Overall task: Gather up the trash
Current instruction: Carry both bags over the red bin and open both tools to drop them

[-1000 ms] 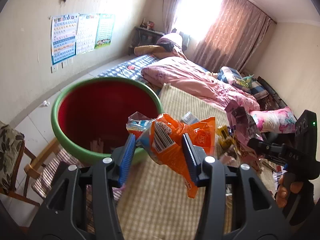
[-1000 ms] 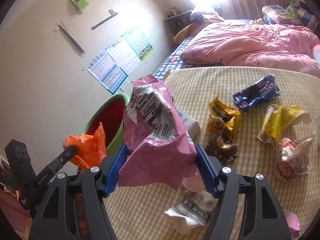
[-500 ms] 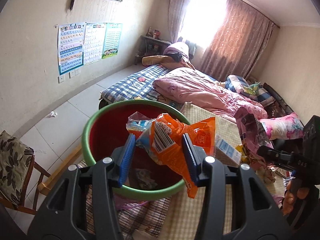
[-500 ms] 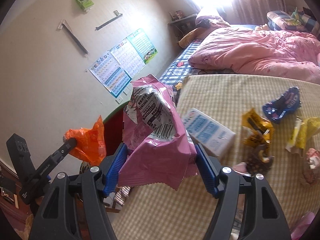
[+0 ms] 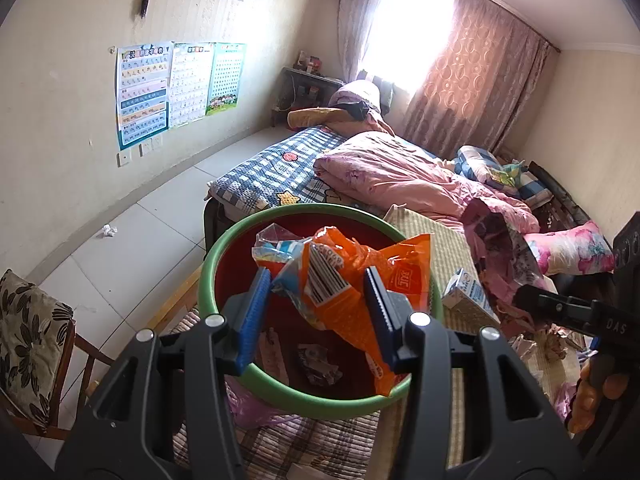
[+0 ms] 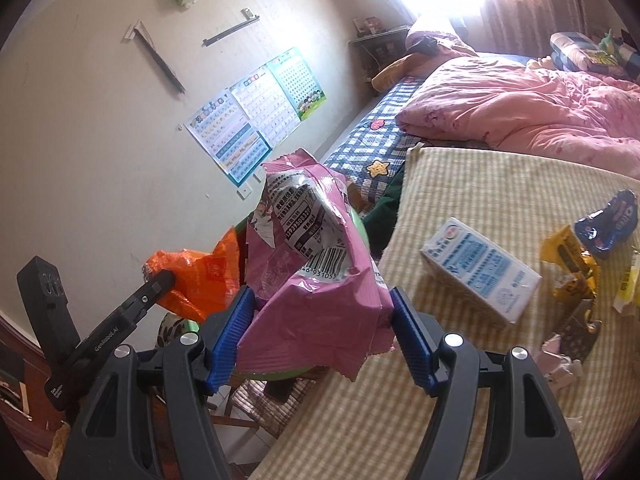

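Gripping an orange wrapper (image 5: 360, 280) with a smaller blue-and-white wrapper (image 5: 280, 254) bunched against it, your left tool (image 5: 316, 312) has its jaws partly closed on the bundle, which hangs over the open mouth of the green-rimmed tub (image 5: 218, 256). Your right tool (image 6: 324, 332) stands wider, its blue pads pressed on both sides of a crumpled pink bag (image 6: 316, 280), which looks to sit at the tub's near edge rather than squarely over it.

Released here, the pink bag could catch the rim and slide off to the floor; the light orange bundle's long tail could drape over the front lip instead of dropping in. The two tools ride close together, so the bags could brush.

The tub sits just beside the mat-covered bed (image 6: 500, 184), with open floor on the wall side. Still on the mat: a milk carton (image 6: 480, 268), a yellow wrapper (image 6: 568, 264) and a dark blue wrapper (image 6: 608, 220).
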`<action>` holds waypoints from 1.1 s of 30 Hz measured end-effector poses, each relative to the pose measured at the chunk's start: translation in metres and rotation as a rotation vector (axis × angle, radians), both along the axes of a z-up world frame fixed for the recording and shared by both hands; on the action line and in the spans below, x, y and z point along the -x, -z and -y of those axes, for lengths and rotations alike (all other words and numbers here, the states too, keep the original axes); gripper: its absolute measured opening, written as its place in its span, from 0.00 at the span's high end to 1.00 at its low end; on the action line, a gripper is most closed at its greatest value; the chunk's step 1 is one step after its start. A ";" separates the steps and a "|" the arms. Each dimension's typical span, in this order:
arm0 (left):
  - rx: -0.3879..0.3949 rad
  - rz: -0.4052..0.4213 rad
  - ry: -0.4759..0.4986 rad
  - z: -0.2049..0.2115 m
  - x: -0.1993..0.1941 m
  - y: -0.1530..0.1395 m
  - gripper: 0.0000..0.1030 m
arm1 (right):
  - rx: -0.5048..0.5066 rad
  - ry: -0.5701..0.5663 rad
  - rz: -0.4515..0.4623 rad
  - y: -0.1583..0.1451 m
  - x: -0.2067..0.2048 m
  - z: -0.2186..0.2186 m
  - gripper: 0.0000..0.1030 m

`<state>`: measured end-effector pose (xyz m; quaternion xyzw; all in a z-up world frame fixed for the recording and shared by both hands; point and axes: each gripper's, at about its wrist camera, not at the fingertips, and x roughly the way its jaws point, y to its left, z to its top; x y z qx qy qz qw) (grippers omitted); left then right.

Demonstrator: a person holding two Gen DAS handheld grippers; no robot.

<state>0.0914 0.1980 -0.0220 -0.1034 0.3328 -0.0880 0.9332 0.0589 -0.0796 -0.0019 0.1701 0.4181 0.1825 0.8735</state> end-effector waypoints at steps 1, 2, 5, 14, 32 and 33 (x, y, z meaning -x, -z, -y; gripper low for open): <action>0.000 -0.002 0.003 -0.001 -0.001 0.001 0.56 | 0.004 -0.002 -0.001 0.001 0.000 -0.004 0.35; -0.003 -0.005 0.006 -0.001 -0.003 0.003 0.56 | 0.006 -0.004 -0.003 0.002 -0.001 -0.006 0.35; -0.012 -0.009 0.015 0.001 -0.009 0.005 0.56 | 0.006 -0.010 -0.010 0.005 -0.007 -0.013 0.35; -0.037 -0.021 0.028 0.005 -0.023 0.011 0.56 | 0.016 -0.024 -0.018 0.011 -0.026 -0.026 0.35; -0.046 -0.049 -0.027 0.007 -0.034 0.021 0.39 | 0.002 -0.006 -0.005 0.008 -0.034 -0.018 0.28; -0.046 -0.047 -0.025 0.010 -0.033 0.020 0.38 | 0.013 0.005 0.003 0.007 -0.032 -0.012 0.28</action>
